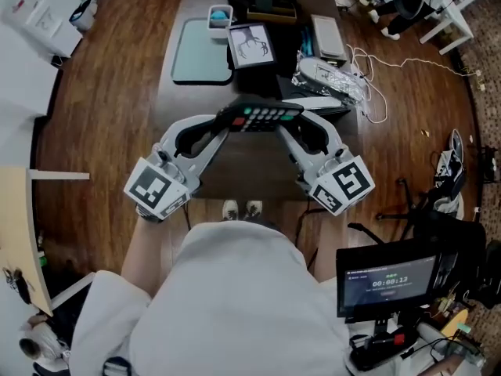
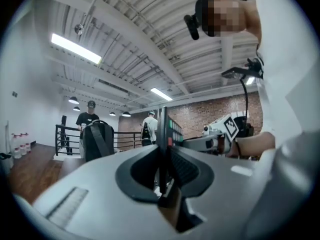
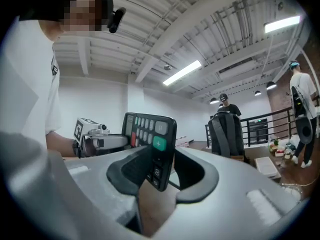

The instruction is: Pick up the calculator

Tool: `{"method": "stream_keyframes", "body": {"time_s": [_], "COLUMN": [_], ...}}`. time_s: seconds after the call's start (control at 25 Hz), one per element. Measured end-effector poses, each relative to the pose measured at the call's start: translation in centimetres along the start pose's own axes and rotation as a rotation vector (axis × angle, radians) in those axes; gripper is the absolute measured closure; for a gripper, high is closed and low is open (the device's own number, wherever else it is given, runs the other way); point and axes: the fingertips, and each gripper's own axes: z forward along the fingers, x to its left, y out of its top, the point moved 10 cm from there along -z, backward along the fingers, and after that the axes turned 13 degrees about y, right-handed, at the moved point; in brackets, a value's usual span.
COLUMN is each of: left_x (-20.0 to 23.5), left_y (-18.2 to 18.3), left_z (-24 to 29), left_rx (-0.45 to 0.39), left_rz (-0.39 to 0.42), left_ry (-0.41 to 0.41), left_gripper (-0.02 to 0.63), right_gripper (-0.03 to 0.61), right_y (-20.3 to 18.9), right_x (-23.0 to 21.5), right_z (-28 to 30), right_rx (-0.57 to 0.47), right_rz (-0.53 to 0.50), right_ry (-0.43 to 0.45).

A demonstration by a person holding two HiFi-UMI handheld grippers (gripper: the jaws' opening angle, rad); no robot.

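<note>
A black calculator [image 1: 262,117] with green and red keys hangs in the air above the dark table [image 1: 235,167], level between my two grippers. My left gripper [image 1: 227,120] is shut on its left end; in the left gripper view the calculator [image 2: 163,134] stands edge-on, pinched between the pads of that gripper [image 2: 164,160]. My right gripper [image 1: 294,117] is at the right end. In the right gripper view the calculator [image 3: 150,139] sits tilted between the jaws of the right gripper [image 3: 162,169], which stand wide with a gap on the right side.
On the table's far end lie a green tray [image 1: 200,49], a framed picture [image 1: 250,45], a small white tub [image 1: 220,18] and a bag with white cables [image 1: 333,77]. A small screen [image 1: 387,280] stands at the lower right. A black backpack [image 3: 227,134] and people are in the background.
</note>
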Motion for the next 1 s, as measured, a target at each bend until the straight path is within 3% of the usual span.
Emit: {"method": "stream_keyframes", "body": {"time_s": [0.44,1.0], "left_x": [-0.7,-0.3], "left_y": [0.3,-1.1], "left_z": [-1.7,-3.6], "left_rx": [-0.092,-0.041], "left_rz": [-0.055,-0.09], "left_ry": [0.064,-0.03], "left_gripper": [0.555,0.555], "right_gripper": [0.449,0.449], "right_y": [1.6,0.1], "right_x": [1.5,5.3], "right_z": [0.3,0.1], "right_rx": [-0.041,0.027], "right_rz": [-0.063,0.004], "right_ry": [-0.01,-0.113]}}
